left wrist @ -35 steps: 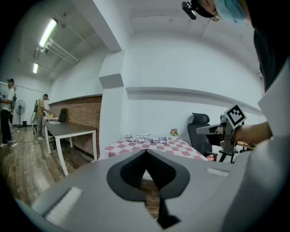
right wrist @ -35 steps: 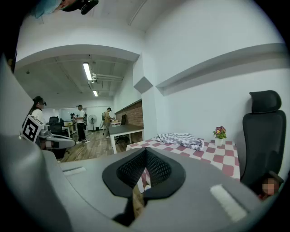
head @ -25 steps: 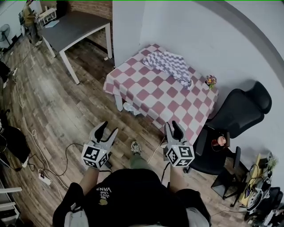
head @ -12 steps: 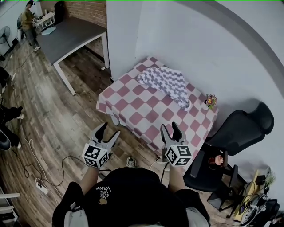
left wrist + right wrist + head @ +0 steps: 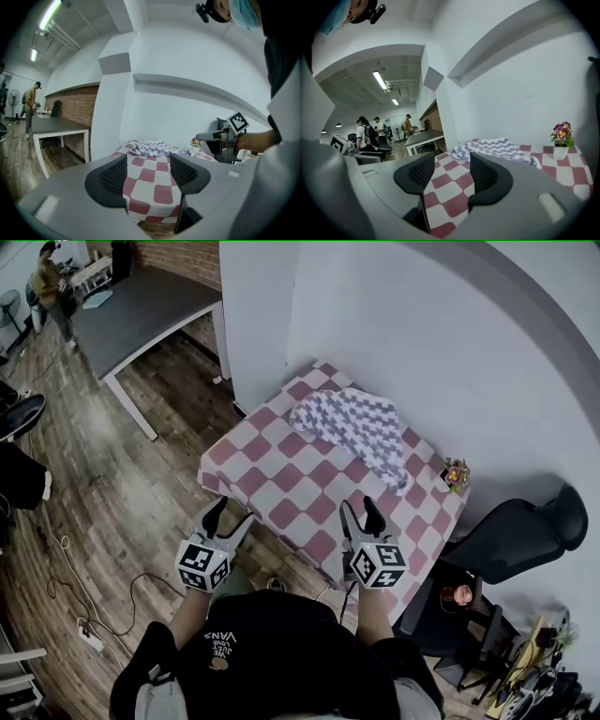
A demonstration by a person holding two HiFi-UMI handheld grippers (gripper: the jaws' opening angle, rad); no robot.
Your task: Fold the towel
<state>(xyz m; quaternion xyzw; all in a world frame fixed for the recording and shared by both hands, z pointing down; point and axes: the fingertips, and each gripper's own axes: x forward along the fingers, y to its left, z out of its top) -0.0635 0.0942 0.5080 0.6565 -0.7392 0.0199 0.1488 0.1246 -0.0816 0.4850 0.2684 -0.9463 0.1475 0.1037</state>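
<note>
- The towel (image 5: pixel 356 425), checked in grey and white, lies rumpled on the far half of the surface (image 5: pixel 212 476), close to the wall; nothing has been folded yet, so the step in hand is judged to be the reach toward it.
- The left claw (image 5: pixel 231 512) is released, its jaws having just been opening; nothing stands between them, and only the surface is seen through the gap.
- The right claw (image 5: pixel 360 506) is likewise released, its jaws also having just been opening, with nothing between them; it is held at the near edge, well apart from the towel.
- Both claws are best kept wide until the fabric is reached; two corners of one edge should be sought, one for each claw, and the heap should be drawn flat before any fold is made.
- The corners cannot be told in the bunched fabric, so a loose outer edge is probably to be lifted first.
- Only the towel should be pinched; the red-and-white checked cloth (image 5: pixel 281 479) beneath it could be caught and dragged along.
- The flower pot (image 5: pixel 457 472) stands near the towel's right end; the right claw should be brought in clear of it, lest it be knocked over.
</note>
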